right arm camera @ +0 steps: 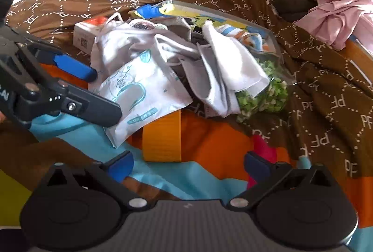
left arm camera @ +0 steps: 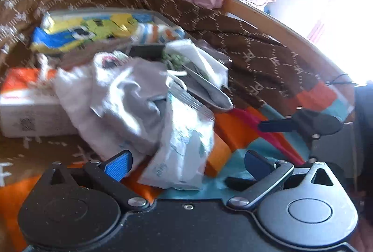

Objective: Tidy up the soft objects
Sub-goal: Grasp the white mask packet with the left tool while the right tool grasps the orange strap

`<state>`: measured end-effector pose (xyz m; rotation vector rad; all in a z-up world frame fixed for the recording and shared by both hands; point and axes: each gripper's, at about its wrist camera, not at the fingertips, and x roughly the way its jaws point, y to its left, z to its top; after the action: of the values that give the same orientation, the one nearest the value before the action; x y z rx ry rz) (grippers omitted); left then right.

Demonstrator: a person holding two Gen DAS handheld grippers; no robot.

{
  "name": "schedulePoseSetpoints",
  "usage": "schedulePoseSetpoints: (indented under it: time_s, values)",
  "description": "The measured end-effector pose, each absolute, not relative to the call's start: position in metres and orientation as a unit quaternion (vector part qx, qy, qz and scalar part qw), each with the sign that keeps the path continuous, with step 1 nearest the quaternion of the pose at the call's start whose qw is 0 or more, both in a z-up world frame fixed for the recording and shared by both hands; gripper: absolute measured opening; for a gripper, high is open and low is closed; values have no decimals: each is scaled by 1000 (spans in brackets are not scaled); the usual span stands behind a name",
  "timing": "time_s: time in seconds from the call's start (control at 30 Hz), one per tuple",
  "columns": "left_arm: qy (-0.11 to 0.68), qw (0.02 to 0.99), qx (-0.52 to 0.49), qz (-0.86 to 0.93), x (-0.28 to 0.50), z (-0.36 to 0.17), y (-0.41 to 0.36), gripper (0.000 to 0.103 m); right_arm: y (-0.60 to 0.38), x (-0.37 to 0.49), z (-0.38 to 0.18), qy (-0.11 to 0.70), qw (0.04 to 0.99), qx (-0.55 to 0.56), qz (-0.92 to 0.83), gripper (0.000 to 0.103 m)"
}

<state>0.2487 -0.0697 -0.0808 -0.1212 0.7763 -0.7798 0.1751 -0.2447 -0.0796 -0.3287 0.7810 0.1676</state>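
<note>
Both tools are spread wide with nothing in them — the left tool (left arm camera: 186,162) sits right at the near edge of the pile of pale cloths (right arm camera: 163,61) on the bed, the right tool (right arm camera: 187,164) a bit back from it. A white printed packet (right arm camera: 142,93) lies in front, overlapping an orange roll (right arm camera: 162,137), all on the brown blanket (right arm camera: 314,93).

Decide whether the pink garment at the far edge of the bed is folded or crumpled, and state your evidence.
Crumpled. The pink garment sits in a loose bunched heap with irregular creases and twisted folds, no flat layers or squared edges.
</note>
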Motion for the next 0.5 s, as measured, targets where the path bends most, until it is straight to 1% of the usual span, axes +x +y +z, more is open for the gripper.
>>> schedulePoseSetpoints:
  time_s: [0.27, 0.5]
  values:
    - [389, 820, -90, -409, 263, -99, -73, 95, -239, 188, -91, 385, 903, -163, 93, 102]
    - [388, 821, -113, -404, 271, -111, -70, 94, -240, 196, -97, 390, 903, -154, 95, 102]
